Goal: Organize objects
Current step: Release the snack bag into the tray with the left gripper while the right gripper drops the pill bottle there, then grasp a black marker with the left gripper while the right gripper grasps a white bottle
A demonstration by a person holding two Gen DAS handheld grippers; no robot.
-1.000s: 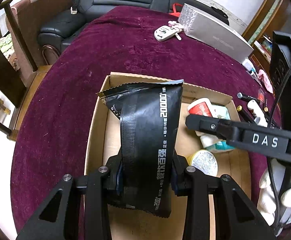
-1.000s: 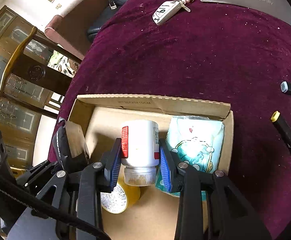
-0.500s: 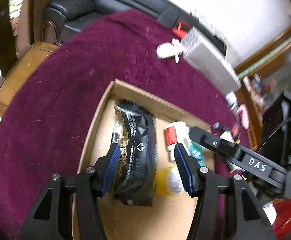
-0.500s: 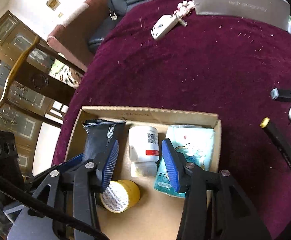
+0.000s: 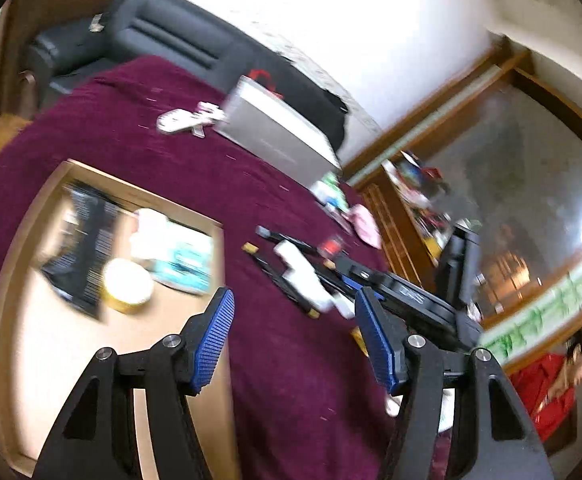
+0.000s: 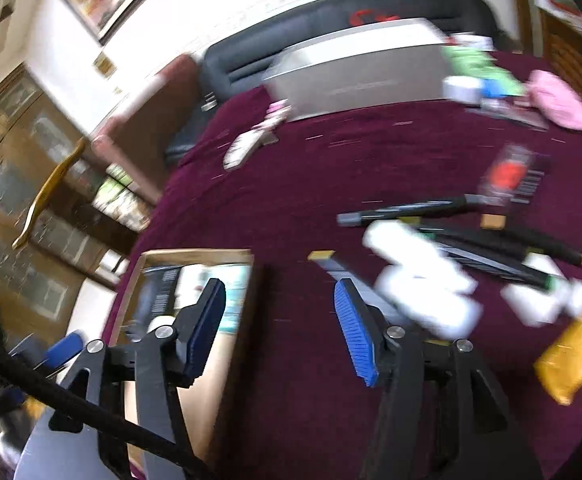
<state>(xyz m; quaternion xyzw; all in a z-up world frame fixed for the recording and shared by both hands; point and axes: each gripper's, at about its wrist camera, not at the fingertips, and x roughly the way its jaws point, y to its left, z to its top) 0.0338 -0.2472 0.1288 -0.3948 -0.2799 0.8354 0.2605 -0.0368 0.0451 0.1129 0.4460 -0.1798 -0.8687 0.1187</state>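
Markers (image 6: 451, 236) ahead of the right gripper (image 6: 279, 320) look light, slick, rigid; pinch mid-barrel. Both grippers' jaws are opening, empty, left gripper (image 5: 295, 336) too.

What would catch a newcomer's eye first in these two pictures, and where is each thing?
The dark red tablecloth fills both views. At the left sits an open cardboard box holding a black packet and a yellow-lidded jar. To its right lies a loose heap of black pens and white tubes, with the blue-padded left gripper and right gripper empty, jaws opening.
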